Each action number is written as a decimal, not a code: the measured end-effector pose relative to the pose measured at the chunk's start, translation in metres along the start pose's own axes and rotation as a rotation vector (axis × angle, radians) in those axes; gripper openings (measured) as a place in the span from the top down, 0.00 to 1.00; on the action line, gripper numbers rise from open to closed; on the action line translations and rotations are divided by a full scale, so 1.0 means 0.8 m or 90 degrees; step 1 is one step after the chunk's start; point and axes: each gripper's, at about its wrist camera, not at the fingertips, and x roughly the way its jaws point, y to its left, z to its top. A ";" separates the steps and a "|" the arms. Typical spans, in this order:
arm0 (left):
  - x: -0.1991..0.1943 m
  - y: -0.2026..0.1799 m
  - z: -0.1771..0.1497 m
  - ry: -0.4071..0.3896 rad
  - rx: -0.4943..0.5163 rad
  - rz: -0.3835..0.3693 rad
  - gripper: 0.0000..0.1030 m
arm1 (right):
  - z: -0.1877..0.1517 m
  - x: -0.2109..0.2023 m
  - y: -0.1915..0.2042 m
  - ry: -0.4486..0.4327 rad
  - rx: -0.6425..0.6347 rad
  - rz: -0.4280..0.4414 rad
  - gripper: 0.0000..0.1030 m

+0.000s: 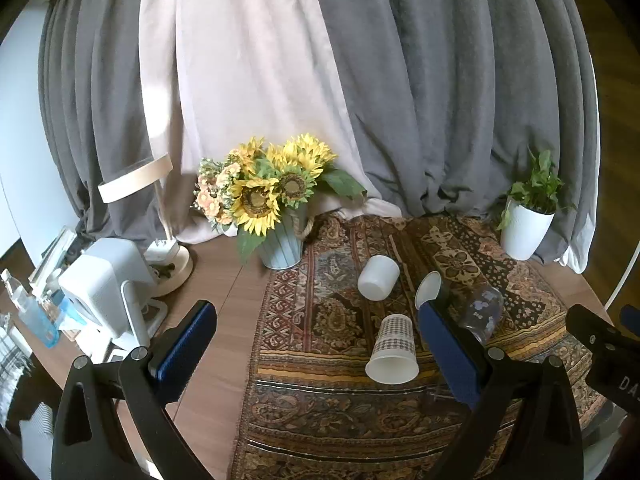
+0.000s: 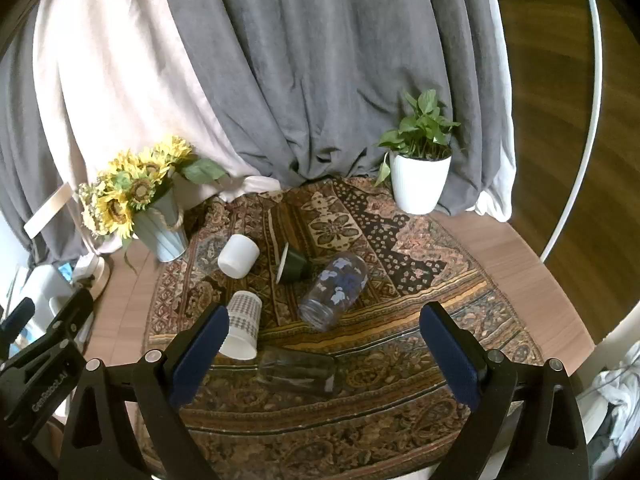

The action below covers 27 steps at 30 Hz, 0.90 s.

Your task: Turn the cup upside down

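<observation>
Several cups lie on a patterned rug point(image 2: 400, 272). A checked paper cup point(image 1: 393, 350) point(image 2: 243, 326) stands mouth down. A white cup point(image 1: 378, 277) point(image 2: 238, 256) lies tilted on its side. A dark green cup point(image 2: 294, 266) with a white inside point(image 1: 428, 289) lies on its side. A clear glass with blue flowers point(image 2: 335, 290) point(image 1: 482, 312) lies on its side. A clear tumbler point(image 2: 296, 370) lies on its side nearest my right gripper. My left gripper point(image 1: 316, 344) is open and empty above the rug's left part. My right gripper point(image 2: 324, 348) is open and empty above the tumbler.
A sunflower bouquet in a pale bucket point(image 1: 276, 216) point(image 2: 160, 224) stands at the rug's back left. A white plant pot point(image 1: 524, 232) point(image 2: 418, 180) stands at the back right. A lamp point(image 1: 160, 240) and a white appliance point(image 1: 104, 284) stand left. Curtains hang behind.
</observation>
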 end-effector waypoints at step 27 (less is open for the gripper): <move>-0.008 0.009 0.006 -0.024 -0.006 -0.004 0.00 | -0.001 -0.012 0.005 -0.045 -0.001 0.005 0.06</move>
